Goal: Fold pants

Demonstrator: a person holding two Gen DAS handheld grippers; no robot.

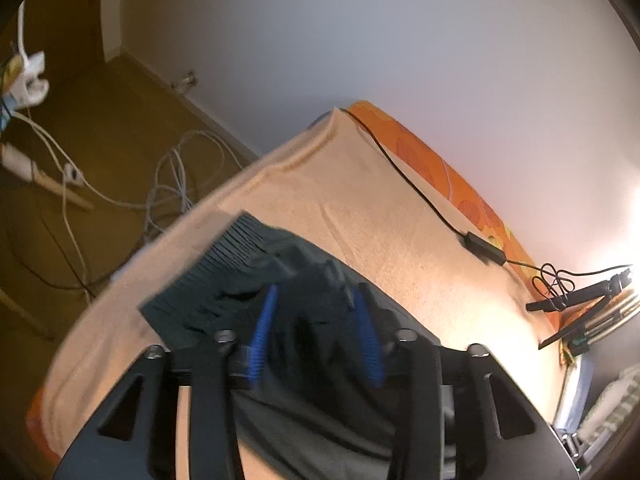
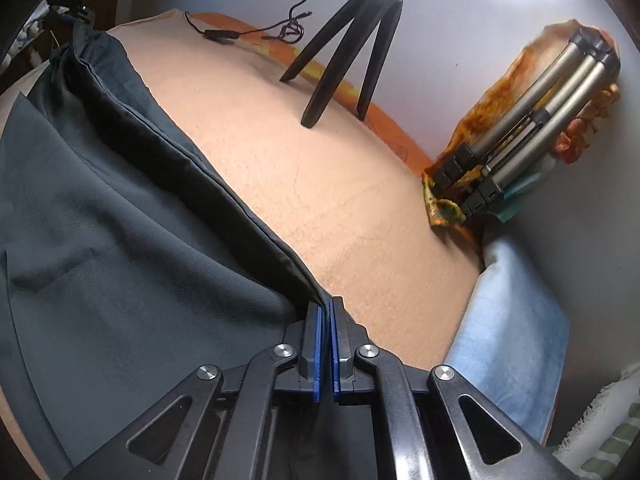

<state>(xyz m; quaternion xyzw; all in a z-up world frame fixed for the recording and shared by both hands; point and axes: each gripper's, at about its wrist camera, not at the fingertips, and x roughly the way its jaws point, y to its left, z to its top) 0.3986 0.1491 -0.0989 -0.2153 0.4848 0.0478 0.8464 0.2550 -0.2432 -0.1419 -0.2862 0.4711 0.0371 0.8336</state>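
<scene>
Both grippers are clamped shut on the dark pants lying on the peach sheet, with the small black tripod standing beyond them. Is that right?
Not quite. The left wrist view shows the left gripper with its jaws apart over the pants' waistband, not clamped. The right gripper is shut on the pants' edge. The peach sheet and black tripod are as you say.

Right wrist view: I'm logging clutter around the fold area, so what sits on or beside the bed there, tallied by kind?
Pants: 1
Black tripod, standing: 1
Silver tripod, folded: 1
Black cable: 1
Patterned orange cloth: 1
Light blue cloth: 1
Total: 6
</scene>
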